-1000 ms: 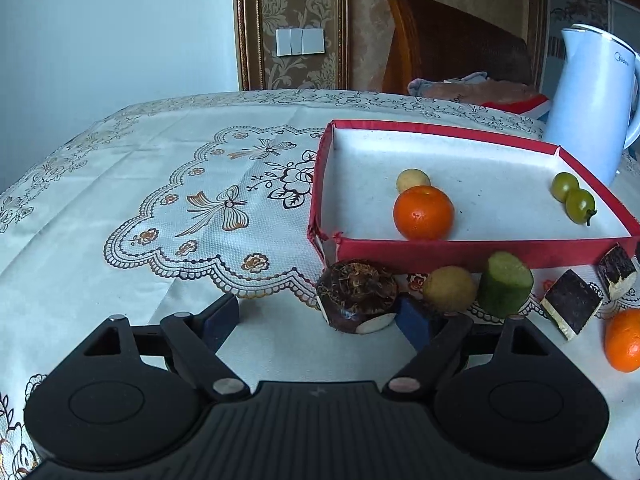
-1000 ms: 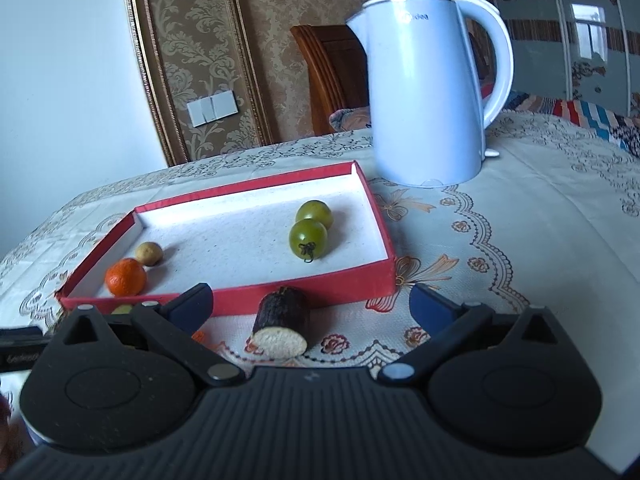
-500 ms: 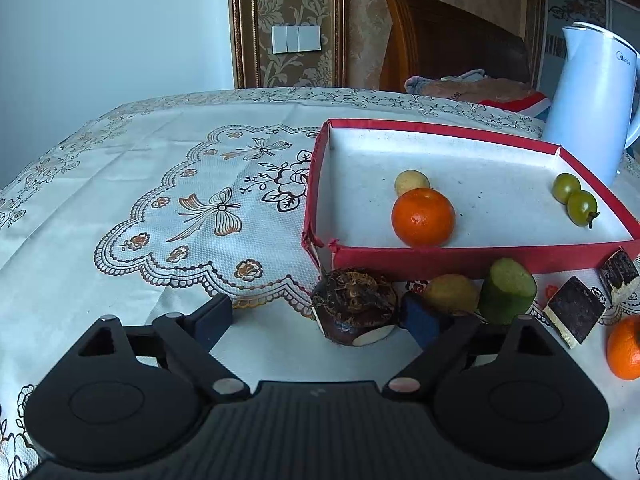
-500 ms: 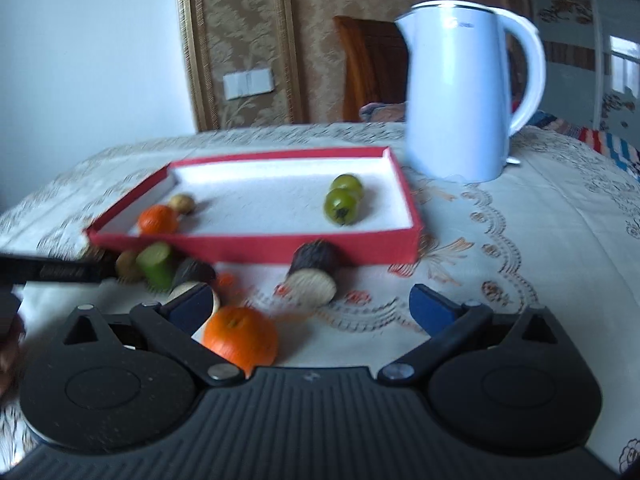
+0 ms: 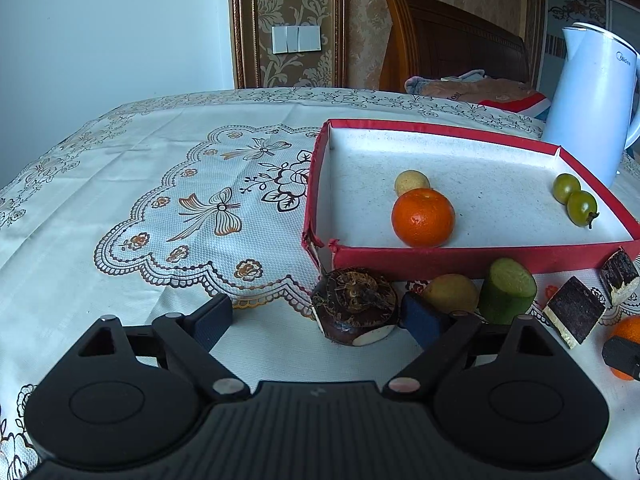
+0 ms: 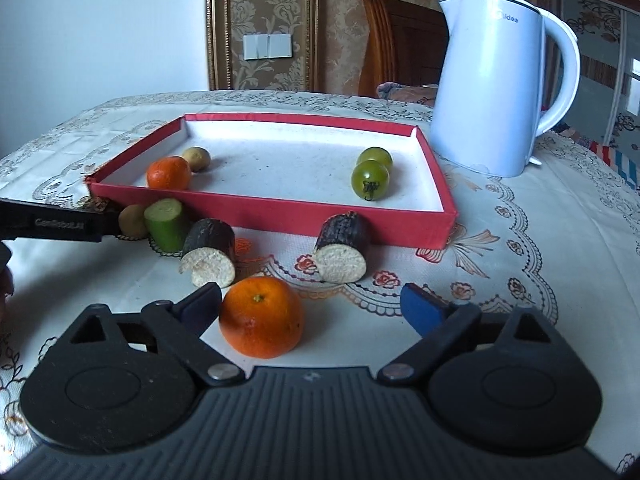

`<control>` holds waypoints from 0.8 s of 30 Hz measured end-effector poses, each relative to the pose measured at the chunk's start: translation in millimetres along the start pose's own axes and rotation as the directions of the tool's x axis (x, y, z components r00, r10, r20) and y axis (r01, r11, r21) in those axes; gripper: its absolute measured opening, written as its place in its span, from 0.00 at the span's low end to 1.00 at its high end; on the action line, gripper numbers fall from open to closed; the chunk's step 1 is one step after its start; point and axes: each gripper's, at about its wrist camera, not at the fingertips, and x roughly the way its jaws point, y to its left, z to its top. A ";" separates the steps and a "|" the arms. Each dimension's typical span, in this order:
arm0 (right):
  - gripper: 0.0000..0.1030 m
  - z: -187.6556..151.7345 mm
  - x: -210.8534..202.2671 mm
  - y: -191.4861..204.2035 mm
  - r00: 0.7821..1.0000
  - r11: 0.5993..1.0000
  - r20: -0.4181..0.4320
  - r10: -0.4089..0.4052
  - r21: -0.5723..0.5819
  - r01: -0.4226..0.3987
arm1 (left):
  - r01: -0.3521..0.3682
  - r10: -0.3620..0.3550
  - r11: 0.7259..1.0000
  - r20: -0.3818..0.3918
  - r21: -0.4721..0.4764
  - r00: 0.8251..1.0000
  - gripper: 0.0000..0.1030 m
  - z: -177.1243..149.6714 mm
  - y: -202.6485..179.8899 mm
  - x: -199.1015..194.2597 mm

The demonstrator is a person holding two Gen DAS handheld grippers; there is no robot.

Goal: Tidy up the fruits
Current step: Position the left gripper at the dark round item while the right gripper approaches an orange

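The left gripper [image 5: 314,318] has its fingers spread wide and grips nothing. A dark brown, root-like piece [image 5: 356,306] lies on the cloth between them, close against the right finger [image 5: 420,318] and well clear of the left one; whether it touches that pad cannot be told. The right gripper [image 6: 310,306] is also wide open, though its fingers have just been closing in a little. An orange [image 6: 261,317] sits between them, just beside the left finger [image 6: 200,306], with a clear gap to the right one, and is not gripped.

The desk [image 5: 160,184] wears a white embroidered cloth. On it stands a shallow red tray [image 6: 280,210] holding a second orange [image 6: 169,173], a small yellowish fruit [image 6: 197,158] and two green tomatoes [image 6: 370,174]. In front of the tray lie a brownish-yellow fruit [image 6: 133,220], a green stub [image 6: 165,224] and two dark-skinned pieces with pale cut faces [image 6: 210,252].

A white kettle [image 6: 496,96] stands to the right of the tray. Behind are a pale wall, patterned brown wallpaper with a switch plate [image 5: 296,39], and a wooden headboard [image 5: 448,44].
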 end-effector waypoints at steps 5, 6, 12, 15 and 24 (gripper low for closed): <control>0.94 0.2 0.8 -4.3 1.000 1.000 -0.003 0.010 0.018 -0.010 | 0.000 0.000 1.000 0.000 0.000 1.000 0.89 -0.1 -0.1 -0.1; 0.95 0.1 1.0 -5.4 1.000 1.000 -0.005 0.012 0.025 -0.012 | 0.000 0.000 1.000 0.000 0.000 1.000 0.89 0.0 0.2 -0.1; 0.97 -0.5 2.6 -8.6 1.000 0.999 -0.011 0.019 0.048 -0.019 | 0.007 -0.007 1.000 0.002 -0.008 1.000 0.90 -0.1 0.7 0.0; 0.99 -0.7 2.0 -9.4 1.000 0.998 -0.007 0.017 0.052 -0.017 | 0.020 -0.019 1.000 0.007 -0.022 1.000 0.90 -0.2 2.5 -0.1; 1.00 -1.1 4.8 -15.5 0.999 0.996 -0.023 0.039 0.086 -0.037 | 0.038 -0.038 0.999 0.015 -0.014 0.999 0.89 -0.5 3.8 -2.3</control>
